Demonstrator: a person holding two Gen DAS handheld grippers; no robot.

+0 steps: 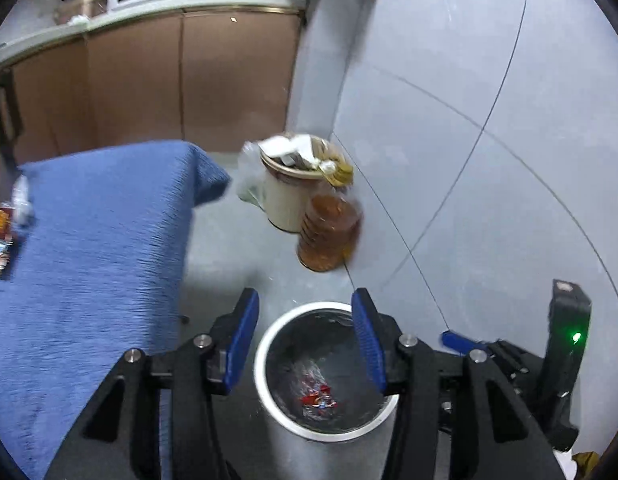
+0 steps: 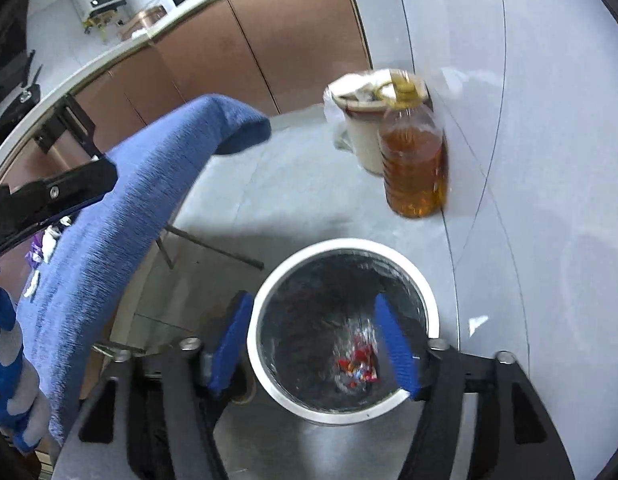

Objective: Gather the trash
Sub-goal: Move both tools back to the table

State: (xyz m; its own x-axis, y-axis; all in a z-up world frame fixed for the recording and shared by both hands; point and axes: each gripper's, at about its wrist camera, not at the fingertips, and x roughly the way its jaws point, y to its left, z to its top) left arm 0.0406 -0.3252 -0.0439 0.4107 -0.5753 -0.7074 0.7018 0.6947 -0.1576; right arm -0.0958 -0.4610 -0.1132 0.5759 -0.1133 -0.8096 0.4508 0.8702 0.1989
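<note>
A white-rimmed trash bin [image 1: 265,344] [image 2: 341,250] with a dark liner stands on the floor beside the blue-covered table [image 1: 93,248] [image 2: 109,208]. A red and silver wrapper [image 1: 317,398] [image 2: 359,364] lies at its bottom. My left gripper [image 1: 305,316] is open and empty above the bin. My right gripper [image 2: 313,320] is open and empty above the bin too; it also shows at the right of the left wrist view [image 1: 509,352]. More wrappers [image 1: 1,236] [image 2: 43,248] lie on the table's far side.
A cream bin [image 1: 285,196] [image 2: 363,136] full of rubbish stands by the wall, with a large bottle of amber liquid [image 1: 329,236] [image 2: 415,160] next to it. Brown cabinets [image 1: 169,80] [image 2: 237,52] run behind. Grey tiled floor [image 1: 489,200] lies to the right.
</note>
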